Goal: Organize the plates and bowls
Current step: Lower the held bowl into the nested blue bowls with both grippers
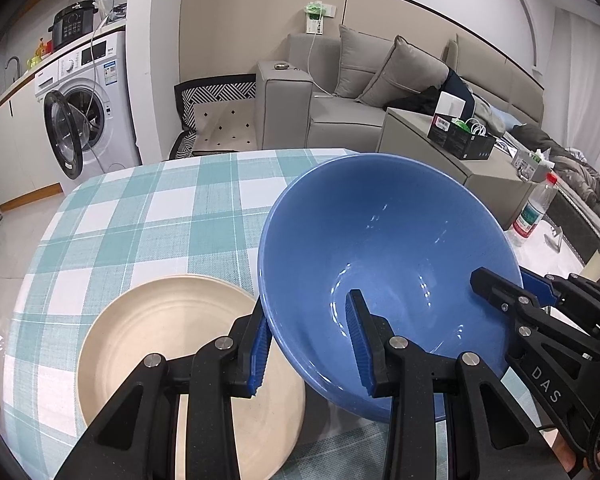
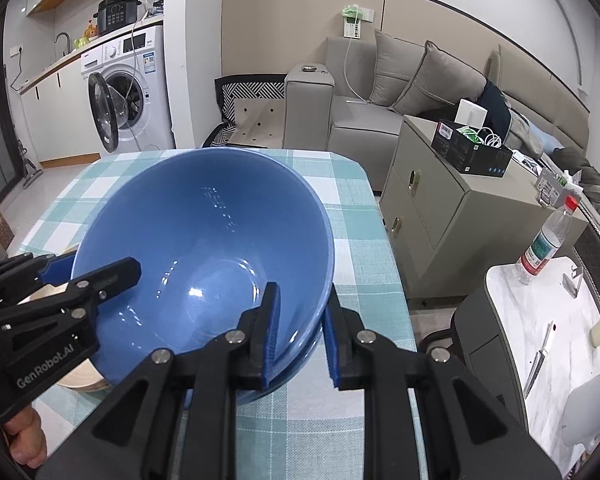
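Observation:
A large blue bowl (image 1: 388, 248) is held tilted above the checked tablecloth (image 1: 160, 216). My left gripper (image 1: 308, 344) straddles its near-left rim, one finger outside and one inside, shut on it. My right gripper (image 2: 302, 336) grips the bowl (image 2: 204, 240) at its near-right rim the same way, and shows in the left wrist view (image 1: 512, 292) at the right. The left gripper also shows in the right wrist view (image 2: 92, 276). A beige plate (image 1: 160, 340) lies flat on the table to the left of the bowl; in the right wrist view only the plate's edge (image 2: 82, 380) peeks out under the bowl.
The table's far edge (image 1: 260, 152) faces a grey sofa (image 1: 340, 92). A grey cabinet (image 2: 452, 208) with a black box stands right of the table. A water bottle (image 2: 546, 240) stands on a white marble side table (image 2: 540, 320). A washing machine (image 1: 88, 104) with its door open stands far left.

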`<state>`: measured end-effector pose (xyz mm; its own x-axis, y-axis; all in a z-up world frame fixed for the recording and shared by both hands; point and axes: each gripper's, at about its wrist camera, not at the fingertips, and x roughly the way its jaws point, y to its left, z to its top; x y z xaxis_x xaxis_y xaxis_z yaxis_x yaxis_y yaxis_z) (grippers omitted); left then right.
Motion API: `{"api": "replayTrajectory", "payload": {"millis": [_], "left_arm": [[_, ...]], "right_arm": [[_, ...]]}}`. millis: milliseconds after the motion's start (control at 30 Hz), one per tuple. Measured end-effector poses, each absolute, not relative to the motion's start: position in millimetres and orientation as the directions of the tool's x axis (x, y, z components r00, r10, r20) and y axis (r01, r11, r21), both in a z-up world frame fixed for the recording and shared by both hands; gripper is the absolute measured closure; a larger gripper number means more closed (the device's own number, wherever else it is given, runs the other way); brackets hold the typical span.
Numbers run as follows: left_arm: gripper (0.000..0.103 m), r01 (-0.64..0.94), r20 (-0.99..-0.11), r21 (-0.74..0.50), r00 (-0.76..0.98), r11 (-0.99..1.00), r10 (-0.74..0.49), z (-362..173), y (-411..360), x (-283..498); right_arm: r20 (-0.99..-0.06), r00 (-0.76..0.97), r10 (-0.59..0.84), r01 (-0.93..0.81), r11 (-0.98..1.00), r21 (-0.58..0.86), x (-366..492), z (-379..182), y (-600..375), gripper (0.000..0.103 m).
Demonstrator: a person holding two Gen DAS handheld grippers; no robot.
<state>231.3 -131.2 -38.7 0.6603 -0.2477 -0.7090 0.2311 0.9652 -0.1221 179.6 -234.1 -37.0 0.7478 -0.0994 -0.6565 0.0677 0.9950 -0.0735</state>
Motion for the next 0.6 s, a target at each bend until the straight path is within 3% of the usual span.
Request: {"api": "replayTrajectory", "payload": {"millis": [600], "left_arm": [[0.067,0.251,-0.706,-0.064,0.672,0.966,-0.221,-47.5,-134.7,235.8]], "right_arm": [[-0.671,0.732,-0.115,0.065,0.993,-0.099,188.1,-47.8,-231.8,0.081]]}}
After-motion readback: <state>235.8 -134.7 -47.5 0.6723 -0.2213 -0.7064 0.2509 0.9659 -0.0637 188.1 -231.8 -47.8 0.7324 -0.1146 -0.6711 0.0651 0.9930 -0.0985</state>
